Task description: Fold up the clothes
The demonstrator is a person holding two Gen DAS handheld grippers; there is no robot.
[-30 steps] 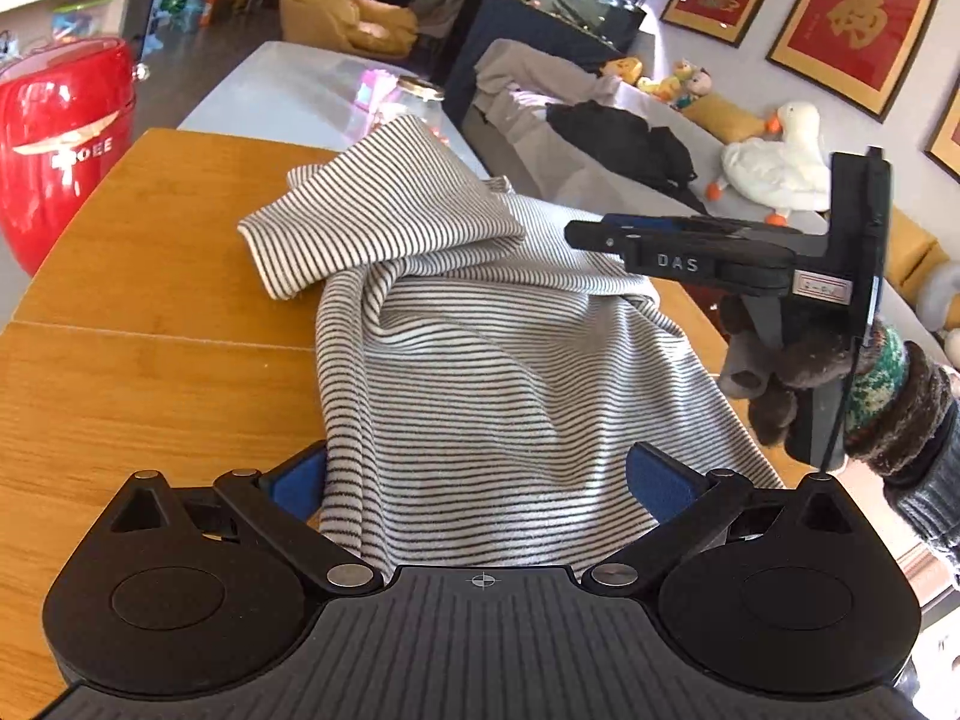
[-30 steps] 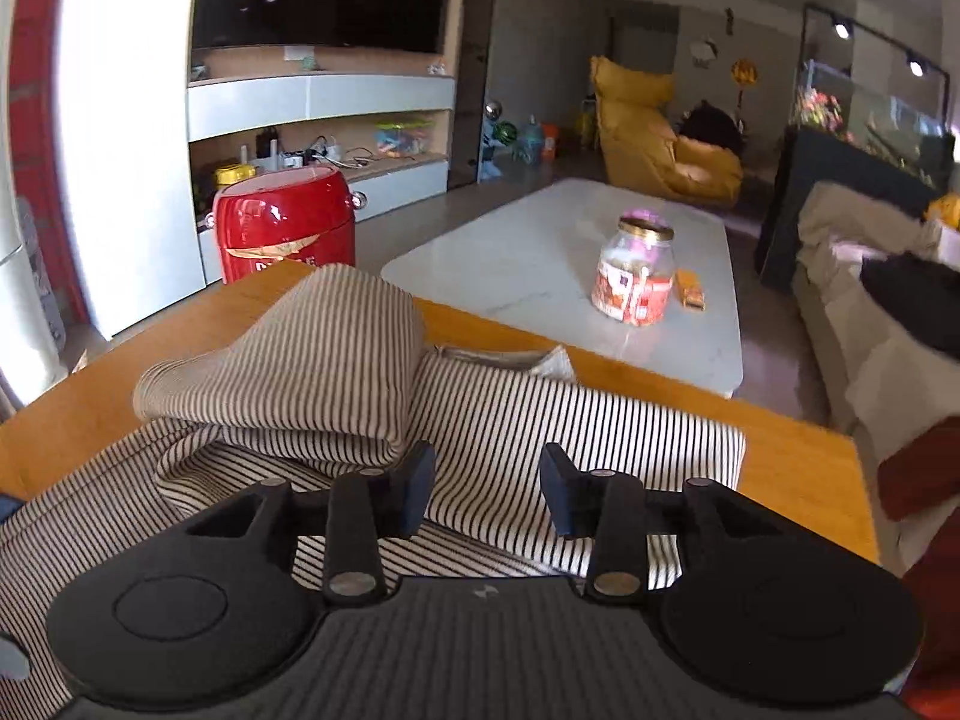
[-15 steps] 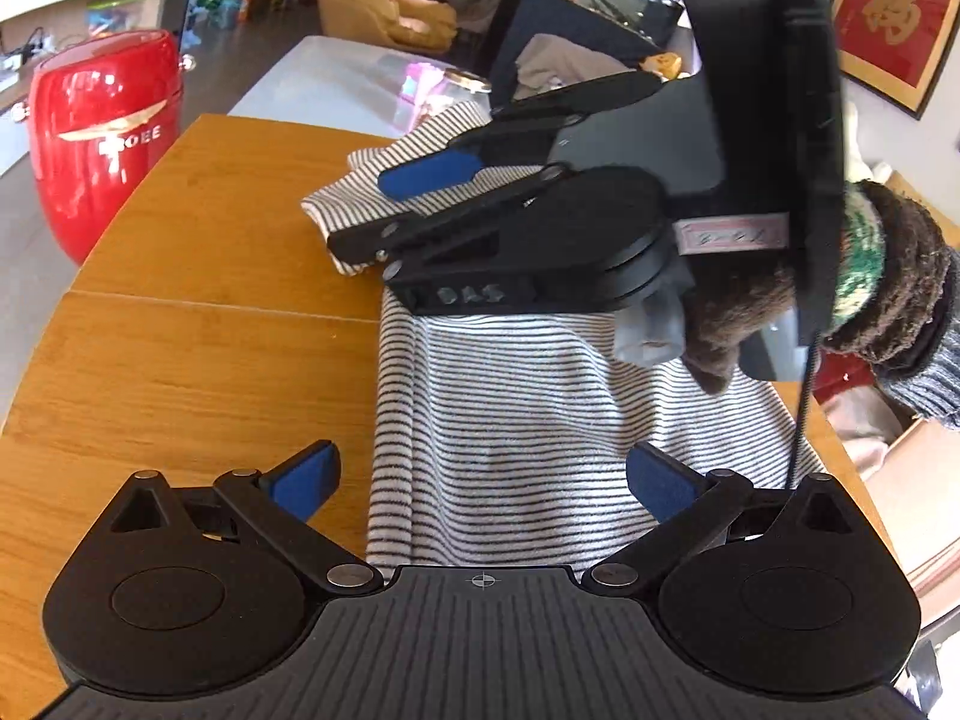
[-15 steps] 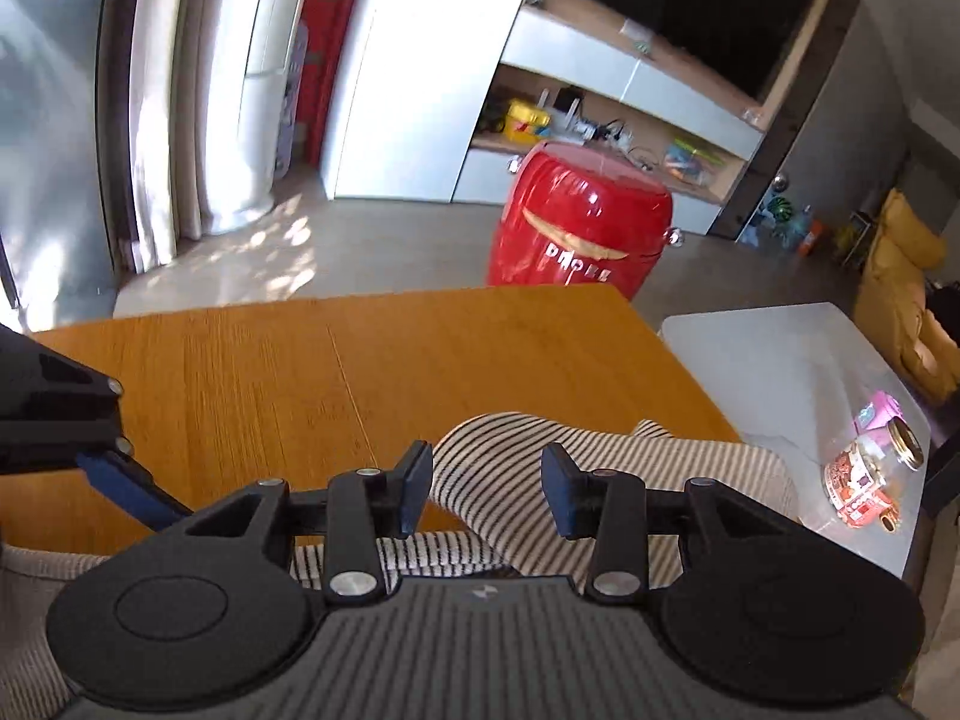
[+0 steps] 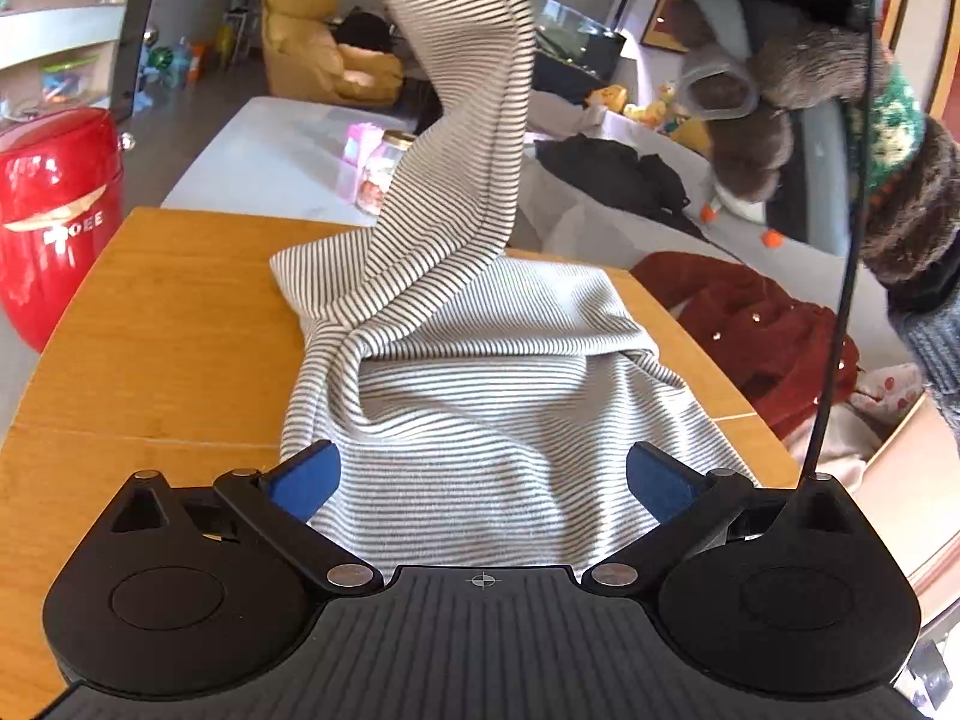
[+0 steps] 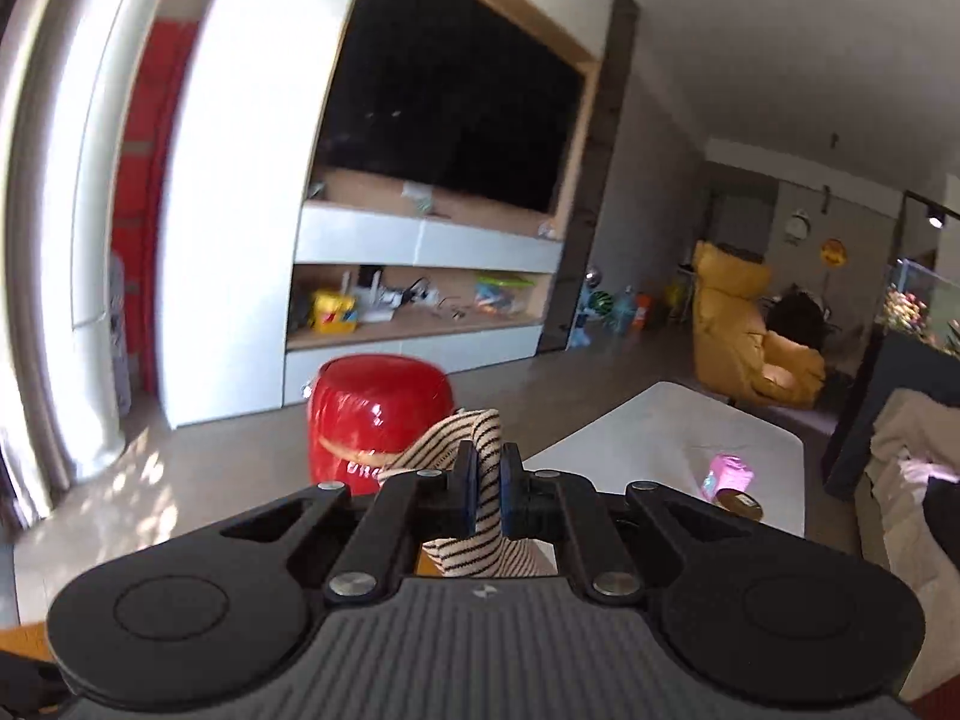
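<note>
The left claw [image 5: 480,474] hovers low with its jaws spread wide and empty (nearer of the two) over the near end of the striped shirt [image 5: 498,420], whose long axis runs straight away along the bench [image 5: 138,312]. Beyond and above, the right claw [image 6: 487,492] is clenched on one corner, holding it high so the cloth hangs in a twisted strip.

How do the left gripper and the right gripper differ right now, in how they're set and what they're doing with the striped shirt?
The left gripper has its jaws spread wide, holding nothing; the right gripper is shut on the black-and-white striped shirt. The left sits low over cloth lying on the wooden table; the right holds a sleeve lifted high above it. Both are black.
</note>
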